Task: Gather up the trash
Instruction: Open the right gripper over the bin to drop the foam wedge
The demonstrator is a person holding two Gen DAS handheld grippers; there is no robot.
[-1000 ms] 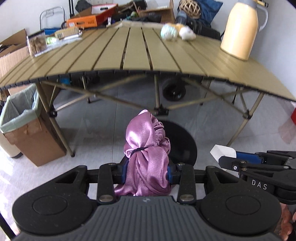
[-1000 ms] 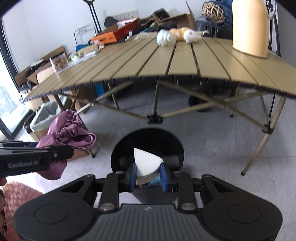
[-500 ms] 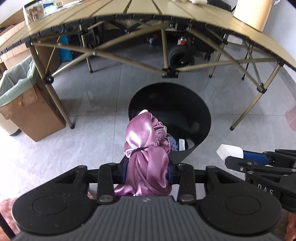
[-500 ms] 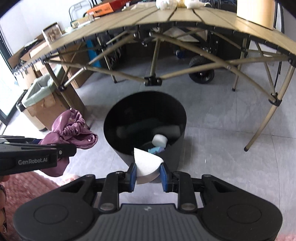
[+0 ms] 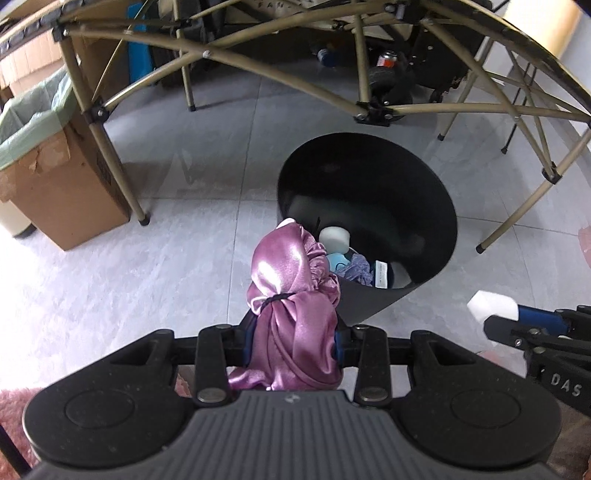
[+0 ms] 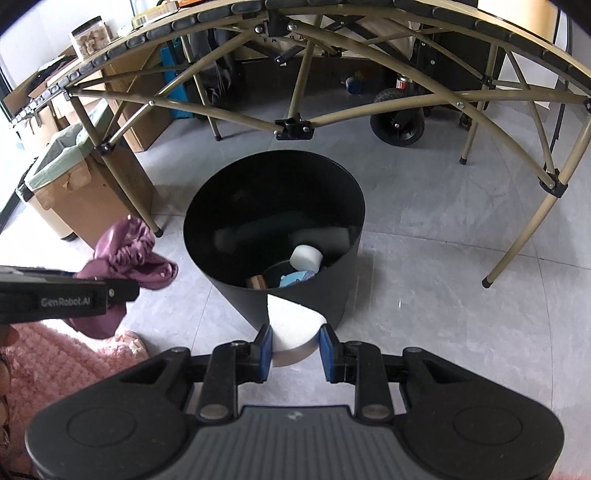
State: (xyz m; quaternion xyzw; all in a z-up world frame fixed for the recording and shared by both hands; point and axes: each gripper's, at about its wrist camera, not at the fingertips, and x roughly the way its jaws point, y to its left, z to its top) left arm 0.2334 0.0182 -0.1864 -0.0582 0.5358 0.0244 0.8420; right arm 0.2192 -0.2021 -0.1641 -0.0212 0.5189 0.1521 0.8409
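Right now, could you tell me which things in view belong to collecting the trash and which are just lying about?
In the job:
- purple cloth, held in the left gripper
- white foam piece, held in the right gripper
- black bin, with trash already in it

Just lying about:
- folding table
- lined cardboard box
- pink rug
- wheeled cart

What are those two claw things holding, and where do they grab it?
The left gripper clamps a purple satin cloth near its lower bunched part. The right gripper pinches a white foam piece by its sides.
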